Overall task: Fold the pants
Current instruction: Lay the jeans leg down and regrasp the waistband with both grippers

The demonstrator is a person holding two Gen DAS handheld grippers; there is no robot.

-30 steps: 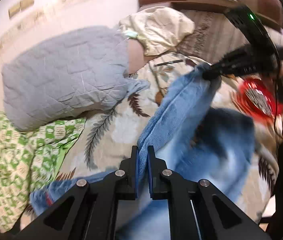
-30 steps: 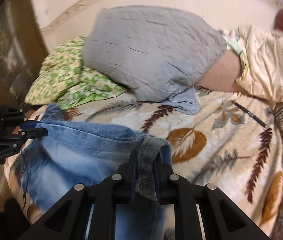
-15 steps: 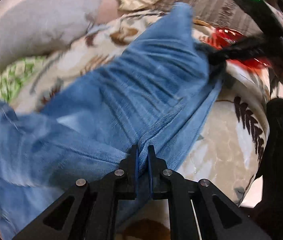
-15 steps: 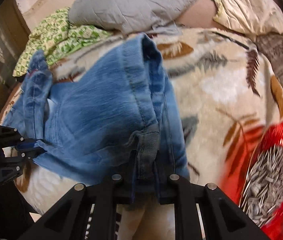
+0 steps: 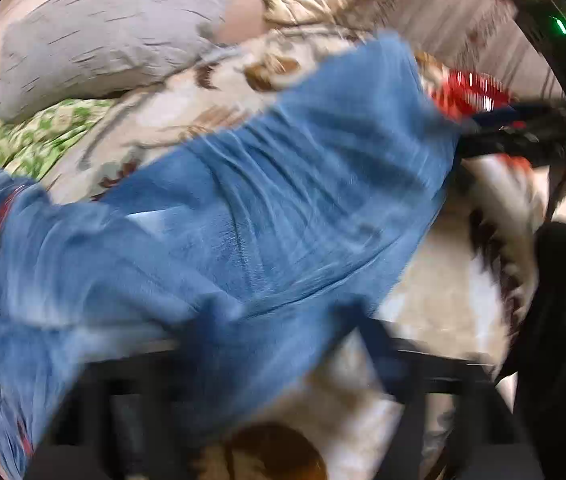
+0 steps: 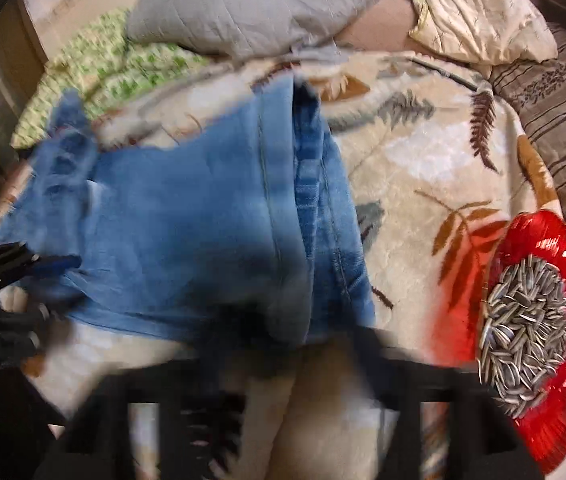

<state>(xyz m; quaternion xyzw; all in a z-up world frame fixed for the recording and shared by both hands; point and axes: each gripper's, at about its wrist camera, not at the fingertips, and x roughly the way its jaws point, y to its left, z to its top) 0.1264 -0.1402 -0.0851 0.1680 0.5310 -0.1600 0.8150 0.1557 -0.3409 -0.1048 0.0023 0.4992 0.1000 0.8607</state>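
On the cream leaf-print fleece bedspread (image 6: 423,160) lie crumpled blue denim pants (image 6: 187,216), a grey quilted pillow (image 6: 251,4) and a red glass dish of sunflower seeds (image 6: 535,320).

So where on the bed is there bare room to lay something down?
Open leaf-print blanket lies between the jeans and the red seed dish. The far side is crowded with the grey pillow and green cloth.

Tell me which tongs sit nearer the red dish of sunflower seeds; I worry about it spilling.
Right. The right tongs grip the blue denim pants with the red dish of sunflower seeds just beside them; the left tongs hold the pants' far edge.
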